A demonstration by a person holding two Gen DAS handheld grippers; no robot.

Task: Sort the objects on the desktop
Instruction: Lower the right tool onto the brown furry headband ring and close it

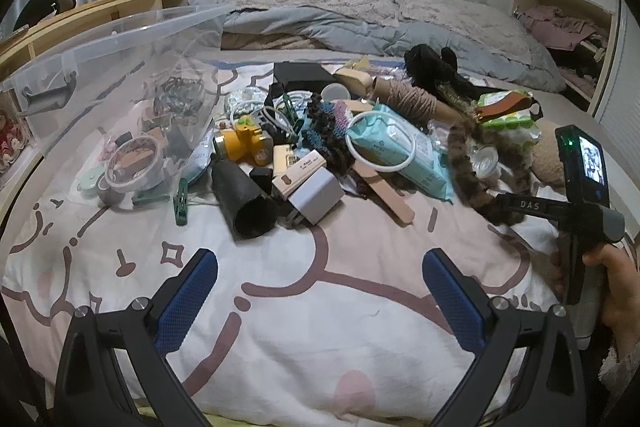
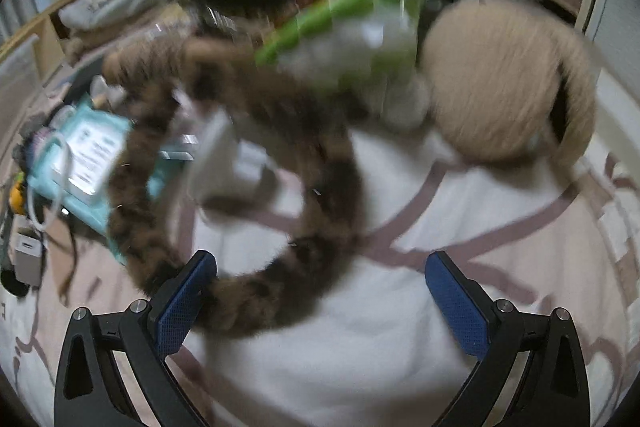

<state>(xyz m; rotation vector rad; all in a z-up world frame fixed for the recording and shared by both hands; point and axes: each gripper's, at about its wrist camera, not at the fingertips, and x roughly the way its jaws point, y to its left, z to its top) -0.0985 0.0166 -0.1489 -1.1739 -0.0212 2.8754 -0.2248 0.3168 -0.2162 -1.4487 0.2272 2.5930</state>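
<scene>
Though blurred, seemingly furry brown loop (image 2: 240,195).

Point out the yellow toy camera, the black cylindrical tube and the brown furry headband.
Yellow toy camera (image 1: 240,145): left wrist view, on its yellow body.
Black cylindrical tube (image 1: 240,197): left wrist view, on its side wall.
Brown furry headband (image 2: 240,301): right wrist view, on its lower arc.

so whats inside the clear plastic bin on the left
Through the clear plastic bin wall: a roll of tape, a mint green round item and dark hair ties further back. The rest is a jumble too blurred by the plastic to identify.
</scene>
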